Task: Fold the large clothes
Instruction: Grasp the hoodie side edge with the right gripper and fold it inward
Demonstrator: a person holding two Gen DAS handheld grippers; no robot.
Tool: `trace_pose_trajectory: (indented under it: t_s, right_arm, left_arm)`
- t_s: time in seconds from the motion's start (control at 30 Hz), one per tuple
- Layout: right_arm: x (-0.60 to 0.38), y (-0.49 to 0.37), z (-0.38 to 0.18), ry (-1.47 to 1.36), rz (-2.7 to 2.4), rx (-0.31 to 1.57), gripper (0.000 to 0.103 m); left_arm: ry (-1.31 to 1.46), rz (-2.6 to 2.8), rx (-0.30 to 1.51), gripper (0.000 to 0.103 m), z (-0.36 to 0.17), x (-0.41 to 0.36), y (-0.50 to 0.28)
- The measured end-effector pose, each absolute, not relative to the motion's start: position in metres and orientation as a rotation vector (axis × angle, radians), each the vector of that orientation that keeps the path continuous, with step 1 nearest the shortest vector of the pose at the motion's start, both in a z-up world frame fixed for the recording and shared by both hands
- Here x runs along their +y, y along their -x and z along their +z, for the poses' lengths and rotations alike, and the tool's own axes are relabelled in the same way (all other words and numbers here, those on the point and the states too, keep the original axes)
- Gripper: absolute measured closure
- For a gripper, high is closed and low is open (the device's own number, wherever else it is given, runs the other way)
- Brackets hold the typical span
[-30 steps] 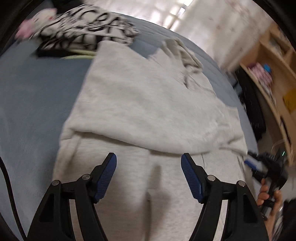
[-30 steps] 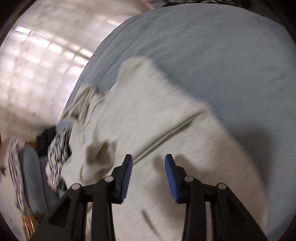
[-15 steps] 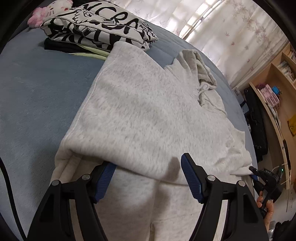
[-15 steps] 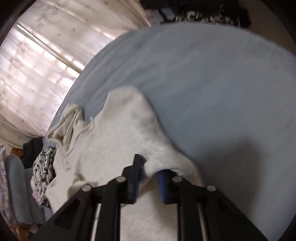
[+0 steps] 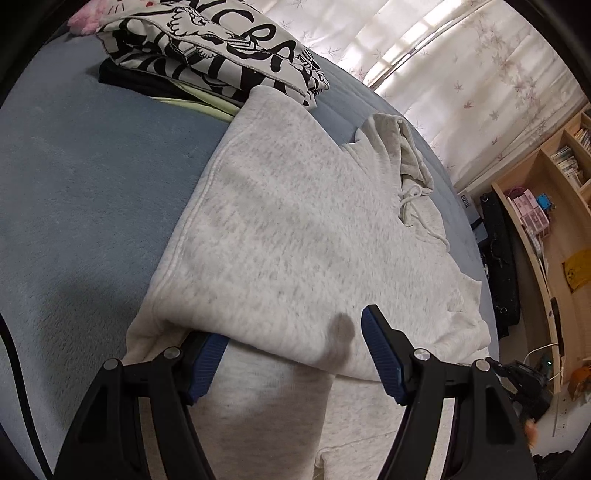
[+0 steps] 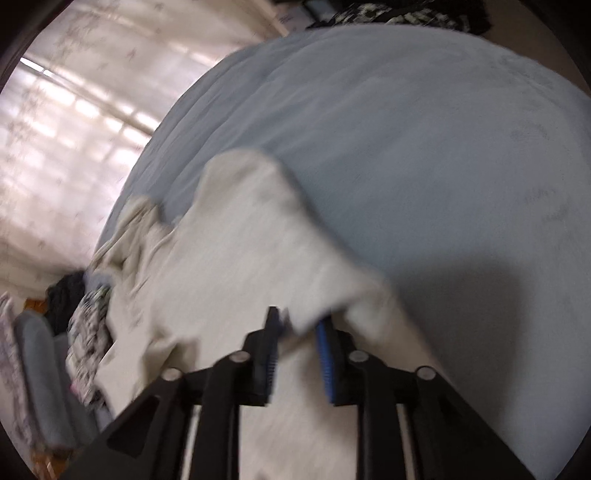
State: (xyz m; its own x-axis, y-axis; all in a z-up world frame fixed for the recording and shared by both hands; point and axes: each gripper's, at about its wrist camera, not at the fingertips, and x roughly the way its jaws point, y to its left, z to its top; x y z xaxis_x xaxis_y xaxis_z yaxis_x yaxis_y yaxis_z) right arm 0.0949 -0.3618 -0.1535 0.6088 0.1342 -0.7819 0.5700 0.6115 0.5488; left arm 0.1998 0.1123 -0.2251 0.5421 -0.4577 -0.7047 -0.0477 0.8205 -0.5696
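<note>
Your left gripper (image 5: pixel 295 354) is spread wide, with the folded edge of the hoodie (image 5: pixel 295 229) draped over its left finger and nothing clamped. Your right gripper (image 6: pixel 299 350) is nearly closed, pinching a fold of the hoodie (image 6: pixel 236 258). The hoodie lies on the blue bed (image 5: pixel 74 166), beside a stack of clothes (image 5: pixel 207 48).

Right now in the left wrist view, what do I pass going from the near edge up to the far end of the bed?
Left gripper → folded edge of the grey hoodie → the hoodie's hood with drawstring → black-and-white printed garment → pink plush toy.
</note>
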Motion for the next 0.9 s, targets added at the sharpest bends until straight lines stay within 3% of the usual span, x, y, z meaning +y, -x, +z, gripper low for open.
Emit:
trace_pose_trajectory:
  t_s: [0.23,0.5,0.6,0.67,0.73,0.9]
  right_arm:
    - [-0.305,-0.102,-0.134,-0.981,0.004,0.915,0.055]
    - [-0.233,-0.164,-0.160,-0.916,0.106,1.064,0.055]
    - [-0.231,-0.178,-0.173,-0.957,0.071,1.087,0.055]
    - [-0.231,-0.184,-0.163,-0.881,0.053,1.037,0.059]
    - [-0.224,-0.192,-0.138,-0.728,0.067,0.977,0.088]
    - [-0.225,-0.195,-0.076,-0.613,0.174,0.786,0.091]
  left_arm:
    - [0.614,-0.288,0.969,0.032,-0.223,0.100,-0.217]
    - [0.641,-0.290,0.940,0.033,-0.217,0.093,-0.225]
    - [0.658,-0.291,0.934,0.041,-0.218,0.099,-0.221]
    - [0.670,-0.288,0.935,0.048,-0.218,0.105,-0.219]
    - [0.685,-0.294,0.937,0.049,-0.218,0.108,-0.217]
    - [0.707,-0.321,0.929,0.050,-0.216,0.105,-0.212]
